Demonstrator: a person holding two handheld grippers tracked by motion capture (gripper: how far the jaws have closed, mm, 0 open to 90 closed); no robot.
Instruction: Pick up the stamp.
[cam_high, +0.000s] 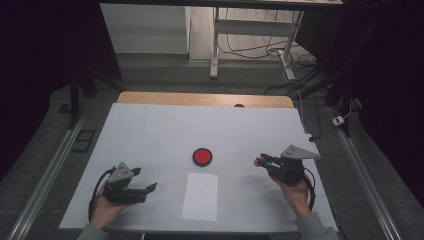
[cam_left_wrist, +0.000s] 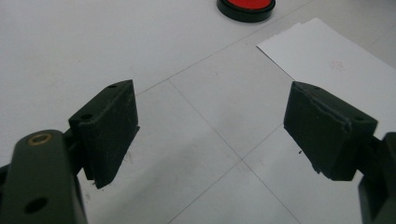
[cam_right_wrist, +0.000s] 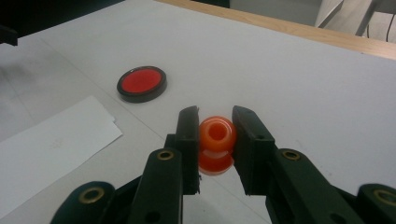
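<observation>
**Orange piece clamped in the right gripper, beside the red disc**

The right gripper (cam_high: 262, 161) was held to the right of the red disc (cam_high: 202, 156), its jaws clamped on a small orange piece (cam_right_wrist: 216, 133). The piece sat between the pads with its open hollow facing the camera, a grip that presumably kept it steady for carrying or setting down. A second orange shape (cam_right_wrist: 215, 163) lay directly below it; whether this was a lower part of the same piece or its reflection on the table could not be told from the right gripper view.

The left gripper (cam_high: 145, 191) rested low on the white table (cam_high: 150, 130), below and left of the disc, with its jaws wide apart and nothing between them, probably waiting in reserve. A white sheet of paper (cam_high: 200, 196) lay just below the disc, between the two grippers.

The high view gave the layout: both hands entering from the near edge, disc and sheet central. It showed the orange piece merely as a small dot at the jaw tips. The right gripper view revealed its rounded, ring-like form and the pads pressing its sides. The left gripper view confirmed the empty gap, with the disc (cam_left_wrist: 246, 7) and a corner of the sheet (cam_left_wrist: 327, 51) beyond.
</observation>
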